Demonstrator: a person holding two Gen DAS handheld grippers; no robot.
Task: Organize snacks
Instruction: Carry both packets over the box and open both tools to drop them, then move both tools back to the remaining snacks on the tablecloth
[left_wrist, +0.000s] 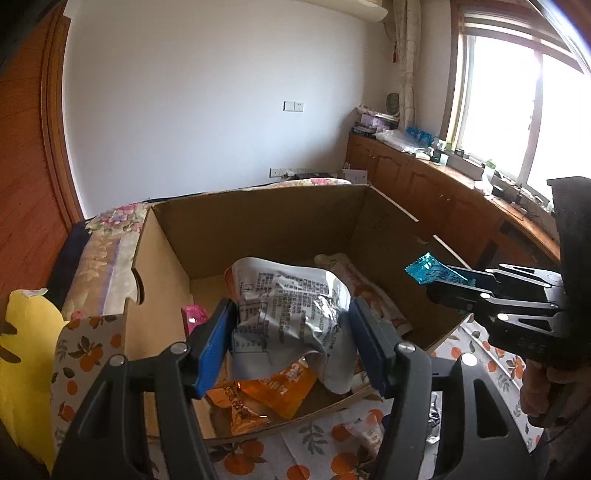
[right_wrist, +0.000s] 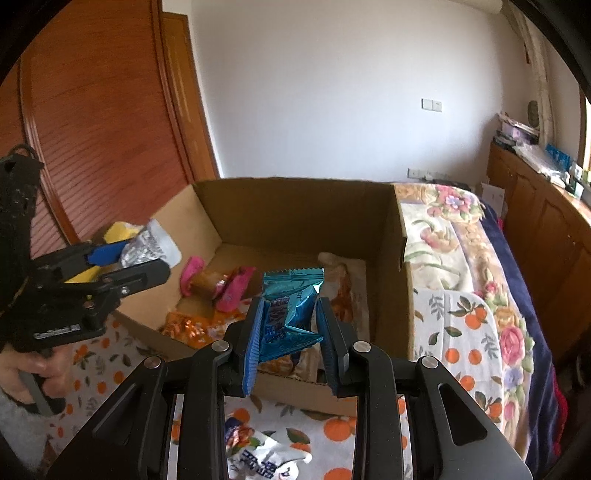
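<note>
My left gripper (left_wrist: 291, 332) is shut on a crumpled silver snack bag (left_wrist: 291, 302) with printed text, held above the near half of an open cardboard box (left_wrist: 258, 214). The same left gripper (right_wrist: 144, 258) and silver bag (right_wrist: 147, 247) show at the left of the right wrist view. My right gripper (right_wrist: 290, 325) is shut on a small blue foil packet (right_wrist: 288, 310) over the box's near edge (right_wrist: 295, 395); it also appears at the right as the right gripper (left_wrist: 428, 277) with the blue packet (left_wrist: 424, 267). Inside the box lie orange packets (left_wrist: 266, 395) and pink-wrapped candies (right_wrist: 229, 284).
The box stands on an orange-patterned cloth (right_wrist: 340, 428) over a floral bed cover (right_wrist: 461, 229). A white-and-blue snack packet (right_wrist: 266, 454) lies on the cloth in front of the box. A yellow bag (left_wrist: 26, 354) sits left of the box. Wooden cabinets (left_wrist: 424, 184) line the right wall.
</note>
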